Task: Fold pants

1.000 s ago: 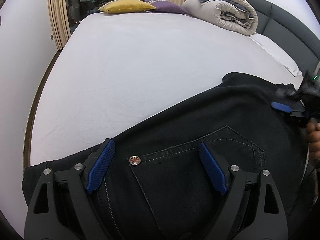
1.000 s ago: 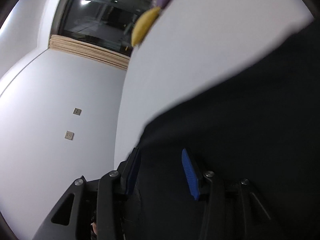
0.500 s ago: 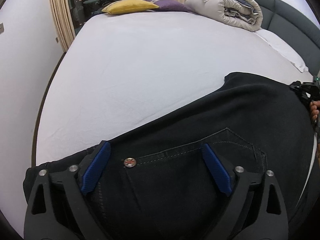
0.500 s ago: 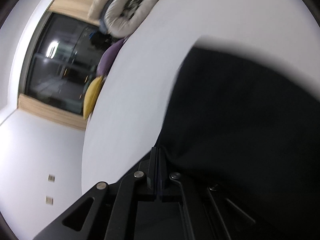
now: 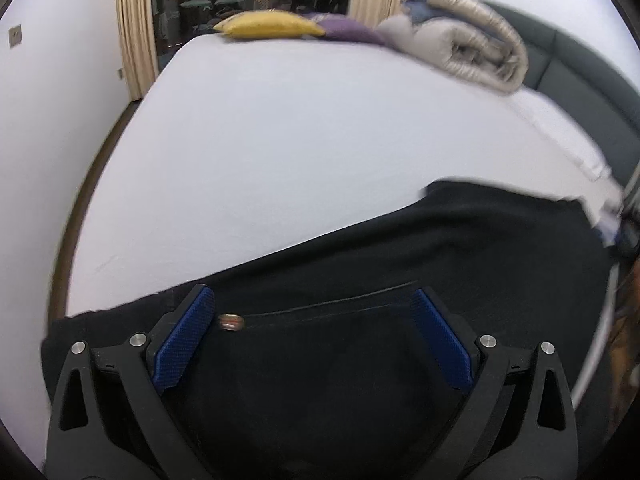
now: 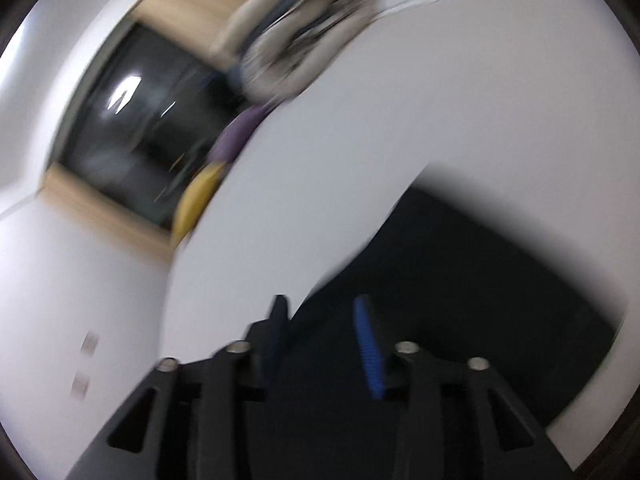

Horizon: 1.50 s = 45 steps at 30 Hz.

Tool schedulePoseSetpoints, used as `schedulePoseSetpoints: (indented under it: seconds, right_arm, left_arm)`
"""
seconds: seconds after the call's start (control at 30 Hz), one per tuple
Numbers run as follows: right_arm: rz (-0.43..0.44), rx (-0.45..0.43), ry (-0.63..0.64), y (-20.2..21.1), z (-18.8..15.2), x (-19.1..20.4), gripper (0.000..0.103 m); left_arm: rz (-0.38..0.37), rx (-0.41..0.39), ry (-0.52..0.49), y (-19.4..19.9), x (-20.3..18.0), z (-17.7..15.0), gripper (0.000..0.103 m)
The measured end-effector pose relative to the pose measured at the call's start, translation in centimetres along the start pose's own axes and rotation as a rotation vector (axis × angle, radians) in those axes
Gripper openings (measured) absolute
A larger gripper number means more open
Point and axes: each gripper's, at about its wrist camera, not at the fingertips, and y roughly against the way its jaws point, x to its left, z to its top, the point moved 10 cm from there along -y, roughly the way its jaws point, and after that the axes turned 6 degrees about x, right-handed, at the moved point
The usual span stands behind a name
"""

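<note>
Black pants (image 5: 400,264) lie folded on the white bed (image 5: 300,140), back pocket and a metal rivet (image 5: 231,323) facing up. My left gripper (image 5: 312,336) is open, its blue pads spread wide just above the pocket area, holding nothing. In the right wrist view, which is blurred, my right gripper (image 6: 322,328) is open over the edge of the pants (image 6: 460,300) and holds nothing. The right gripper and the hand that holds it show blurred at the far right of the left wrist view (image 5: 618,224).
A yellow pillow (image 5: 268,26) and a purple pillow (image 5: 344,30) lie at the far edge of the bed. A rolled duvet (image 5: 464,56) sits at the back right by the dark headboard (image 5: 576,64). Curtains (image 5: 134,40) frame a dark window.
My right gripper was shut half a second ago; it has opened and swung, with the view blurred. My left gripper stays open and has drawn back a little over the pocket.
</note>
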Motion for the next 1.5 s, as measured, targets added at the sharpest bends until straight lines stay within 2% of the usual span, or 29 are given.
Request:
schedulePoseSetpoints:
  seconds: [0.03, 0.07, 0.1, 0.13, 0.17, 0.2, 0.27, 0.3, 0.33, 0.4, 0.5, 0.53, 0.57, 0.6, 0.63, 0.67, 0.73, 0.8, 0.87, 1.0, 1.07, 1.17, 1.23, 1.33, 1.37, 1.43, 1.5]
  right_arm:
    - [0.047, 0.039, 0.01, -0.3, -2.0, 1.0, 0.047]
    - [0.108, 0.114, 0.01, -1.9, -5.0, 1.9, 0.047]
    - [0.119, 0.153, 0.003, -2.6, -6.6, 1.8, 0.047]
    - [0.109, 0.177, -0.007, -3.9, -7.9, 1.0, 0.034]
    - [0.097, 0.157, -0.002, -4.6, -7.5, 0.3, 0.02]
    - [0.085, 0.148, -0.013, -5.1, -6.6, -0.8, 0.0]
    - [0.119, 0.132, -0.094, -5.2, -4.5, -3.2, 0.0]
    - [0.1, 0.107, -0.103, -3.4, -5.2, -4.6, 0.0]
    - [0.041, 0.07, -0.09, -2.0, -4.6, -5.8, 0.0]
    - [-0.106, -0.014, -0.069, 0.0, -1.4, -8.7, 0.0]
    - [-0.265, -0.115, -0.137, 3.4, 2.6, -13.1, 0.0]
    - [-0.327, -0.135, -0.132, 4.5, 3.4, -13.3, 0.005]
    - [-0.426, -0.151, -0.101, 5.9, 3.7, -13.0, 0.018]
    - [-0.526, -0.175, -0.051, 7.2, 3.5, -12.4, 0.04]
    - [-0.522, -0.195, -0.004, 8.0, 3.4, -10.7, 0.055]
    - [-0.48, -0.218, 0.038, 8.7, 3.0, -8.5, 0.06]
    - [-0.456, -0.256, 0.071, 10.2, 1.8, -6.4, 0.068]
    - [-0.396, -0.272, 0.041, 11.9, -0.8, -6.3, 0.068]
    - [-0.308, -0.247, -0.042, 11.6, -3.3, -7.3, 0.068]
    - [-0.266, -0.194, -0.181, 9.2, -5.6, -10.6, 0.068]
    - [-0.208, -0.186, -0.251, 8.2, -5.5, -12.1, 0.065]
    - [-0.166, -0.189, -0.292, 8.2, -5.3, -12.9, 0.065]
    - [-0.133, -0.185, -0.32, 9.3, -6.7, -13.7, 0.065]
    - [-0.119, -0.201, -0.339, 8.9, -5.1, -13.9, 0.065]
    - [-0.124, -0.203, -0.344, 8.6, -4.6, -14.2, 0.065]
    - [-0.126, -0.216, -0.354, 8.8, -3.4, -14.0, 0.065]
    - [-0.127, -0.231, -0.369, 9.1, -2.9, -14.3, 0.064]
  left_arm:
    - [-0.029, -0.008, -0.009, 0.5, -1.1, -0.1, 0.1]
    - [-0.044, -0.003, -0.016, 0.6, -1.7, -0.2, 0.1]
    - [-0.061, 0.013, -0.029, 0.3, -2.4, -0.7, 0.101]
    - [-0.058, 0.029, -0.036, 0.1, -2.7, -1.2, 0.101]
    - [-0.054, 0.04, -0.038, 0.0, -2.8, -1.7, 0.1]
    - [-0.06, 0.048, -0.033, -0.1, -3.0, -2.1, 0.1]
    - [-0.084, 0.057, 0.0, 0.0, -2.9, -3.1, 0.1]
    - [-0.083, 0.056, 0.002, 0.2, -2.8, -3.4, 0.1]
    - [-0.081, 0.052, -0.001, 0.3, -2.9, -3.7, 0.1]
    - [-0.081, 0.048, -0.007, 0.6, -3.0, -3.9, 0.1]
    - [-0.089, 0.034, 0.005, 1.0, -3.0, -4.0, 0.1]
    - [-0.093, 0.025, 0.009, 1.3, -3.0, -3.9, 0.1]
    - [-0.102, 0.016, 0.013, 1.6, -3.1, -4.0, 0.1]
    - [-0.111, 0.01, 0.015, 1.9, -3.3, -4.1, 0.1]
    - [-0.121, 0.006, 0.017, 2.1, -3.5, -4.3, 0.1]
    - [-0.136, -0.006, 0.016, 2.3, -4.0, -4.4, 0.1]
    - [-0.16, -0.01, 0.001, 2.8, -4.9, -4.8, 0.1]
    - [-0.184, -0.018, -0.025, 3.2, -6.1, -4.9, 0.1]
    - [-0.185, -0.012, -0.052, 3.1, -6.9, -5.4, 0.1]
    - [-0.207, -0.006, -0.041, 2.7, -7.3, -5.7, 0.1]
    - [-0.22, -0.022, -0.037, 3.1, -7.5, -5.4, 0.1]
    - [-0.25, -0.026, -0.032, 3.1, -8.1, -4.8, 0.1]
    - [-0.268, -0.012, -0.028, 2.5, -8.5, -4.7, 0.1]
    - [-0.276, 0.023, -0.011, 1.3, -8.7, -5.2, 0.099]
    - [-0.277, 0.027, -0.009, 1.2, -8.6, -5.2, 0.096]
    - [-0.28, 0.032, -0.008, 1.2, -8.6, -5.2, 0.078]
    - [-0.292, 0.052, -0.002, 1.1, -8.6, -5.1, 0.032]
